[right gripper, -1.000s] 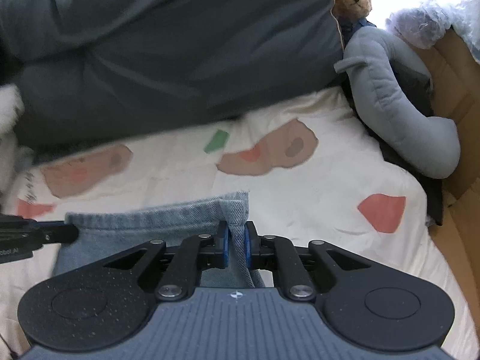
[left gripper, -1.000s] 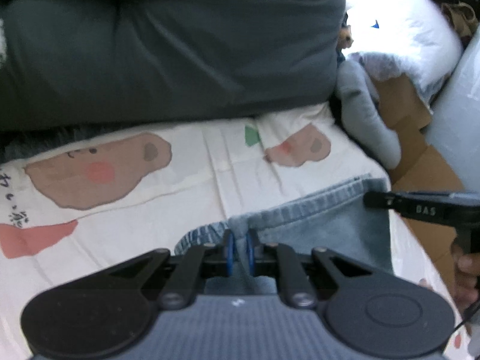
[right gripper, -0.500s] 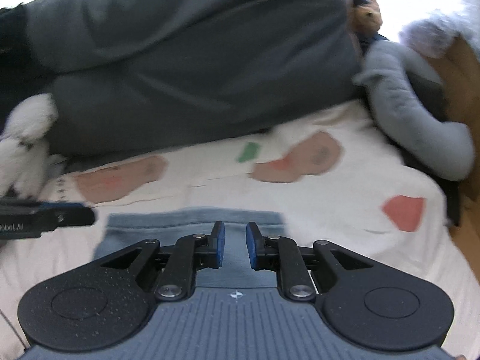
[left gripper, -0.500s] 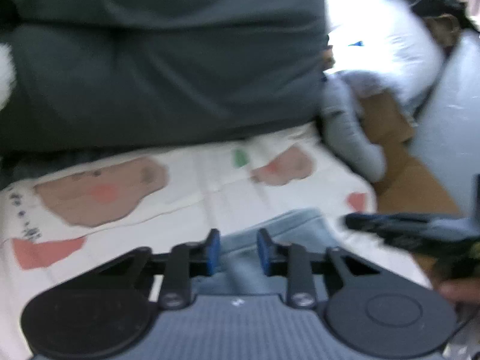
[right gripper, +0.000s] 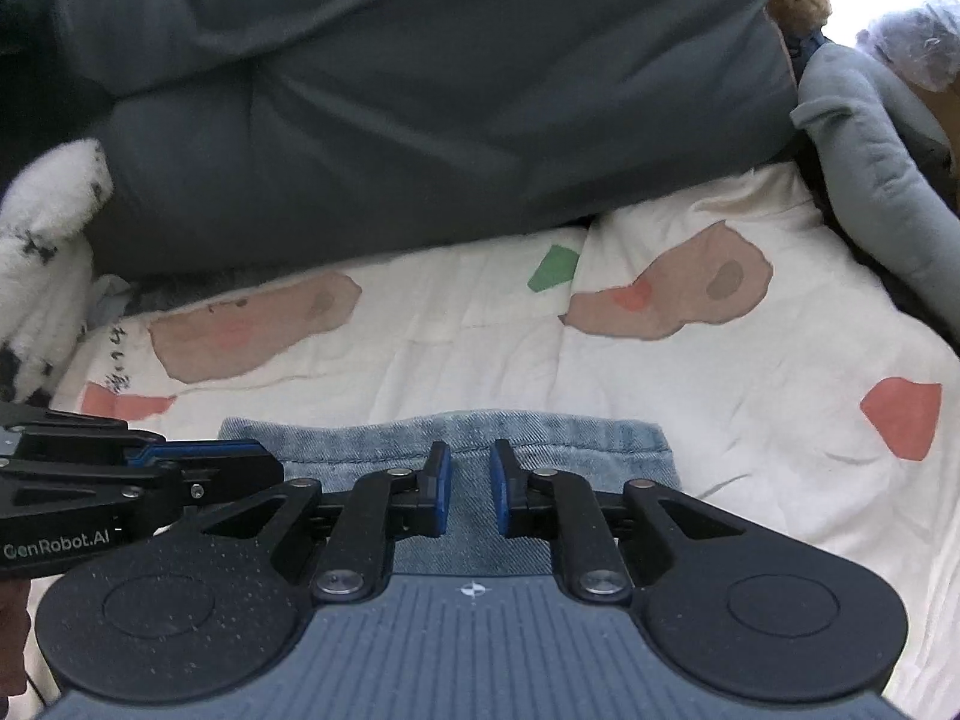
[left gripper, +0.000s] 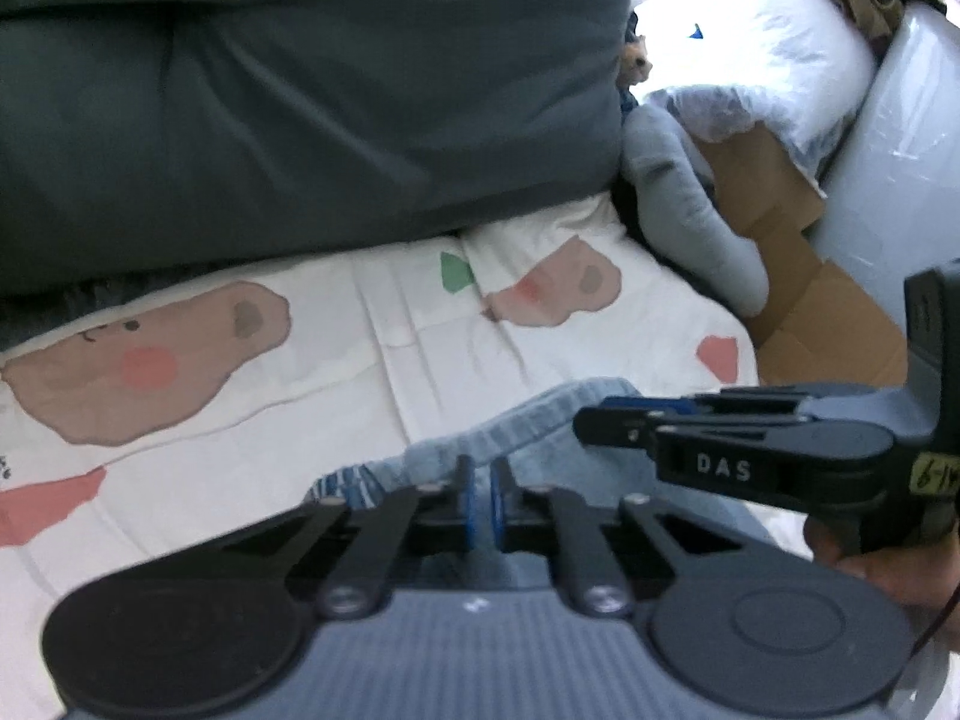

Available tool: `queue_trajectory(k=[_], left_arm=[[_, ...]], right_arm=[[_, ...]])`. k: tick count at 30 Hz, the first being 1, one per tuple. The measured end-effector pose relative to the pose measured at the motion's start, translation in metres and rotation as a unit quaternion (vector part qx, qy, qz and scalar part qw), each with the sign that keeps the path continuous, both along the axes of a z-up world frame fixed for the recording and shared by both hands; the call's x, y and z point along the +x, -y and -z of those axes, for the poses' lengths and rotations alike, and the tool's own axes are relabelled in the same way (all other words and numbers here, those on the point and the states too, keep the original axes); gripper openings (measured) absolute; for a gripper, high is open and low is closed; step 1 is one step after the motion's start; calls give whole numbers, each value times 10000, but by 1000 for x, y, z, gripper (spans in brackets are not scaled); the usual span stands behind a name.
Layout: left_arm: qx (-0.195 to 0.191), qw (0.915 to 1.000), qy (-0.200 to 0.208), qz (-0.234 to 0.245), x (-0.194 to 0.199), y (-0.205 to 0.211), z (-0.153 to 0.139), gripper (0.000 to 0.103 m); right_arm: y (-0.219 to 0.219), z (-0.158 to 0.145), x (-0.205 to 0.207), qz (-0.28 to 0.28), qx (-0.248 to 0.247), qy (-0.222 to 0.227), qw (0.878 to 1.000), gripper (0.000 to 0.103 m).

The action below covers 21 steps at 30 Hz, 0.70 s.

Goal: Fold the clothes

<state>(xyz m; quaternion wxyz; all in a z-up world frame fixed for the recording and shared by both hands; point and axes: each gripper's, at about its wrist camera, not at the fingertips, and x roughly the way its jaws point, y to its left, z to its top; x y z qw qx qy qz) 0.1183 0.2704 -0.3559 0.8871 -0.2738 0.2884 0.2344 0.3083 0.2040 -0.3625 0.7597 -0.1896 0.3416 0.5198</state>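
Left wrist view: the denim garment lies on the patterned bed sheet, below the dark grey duvet. The left gripper is pinched closed on the garment's raised hem edge. The right gripper reaches in from the right, held by a hand, its tips over the same edge.

Right wrist view: the right gripper points downward over the denim garment, jaws parted, pads not pressing the cloth. The left gripper enters from the left at the hem. The garment appears partly folded into a flat panel; further folds likely remain.
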Motion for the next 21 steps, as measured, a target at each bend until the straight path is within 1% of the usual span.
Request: queue_trajectory(k=[3,5,6,9,10,11,12,14,15,17,20,21], left_arm=[[-92,9999,-82,63,4,-6,11,3],[-57,9998,-127,137,5,-8,18,3],[-48,9998,-120,160,4,-8,20,3],[-292,9995,-43,105,1,-16,29,4],[-308,9995,-46,90,2,-17,30,4],[-305,9995,-60,75,3,-17,29,4],[-289,9995,-105,54,4,-16,26,3],[-177,9997,11,139,0,-11,13,3],[-115,9997,89,193,-2,-8,6,3],[9,9993,243,300,-6,-3,-8,3],[87,9982,271,522,-11,8,-14,4],[109,9978,273,599,-13,12,-16,4]], right_arm=[[-2,14,8,13,-75,-199,9998,18],[-2,19,12,50,-44,-395,9992,18],[-2,21,13,48,-35,-417,9991,18],[-3,25,10,9,-34,-350,9994,18],[-4,27,9,41,-34,-333,9994,18],[-6,26,10,125,-61,-411,9991,18],[-7,25,12,208,-88,-487,9986,18],[-11,17,13,146,-249,-459,9985,18],[-10,11,13,136,-239,-429,9987,18],[2,-3,9,120,-27,-357,9993,19],[21,-10,1,41,75,-256,9996,20],[24,-9,-3,17,19,-176,9998,20]])
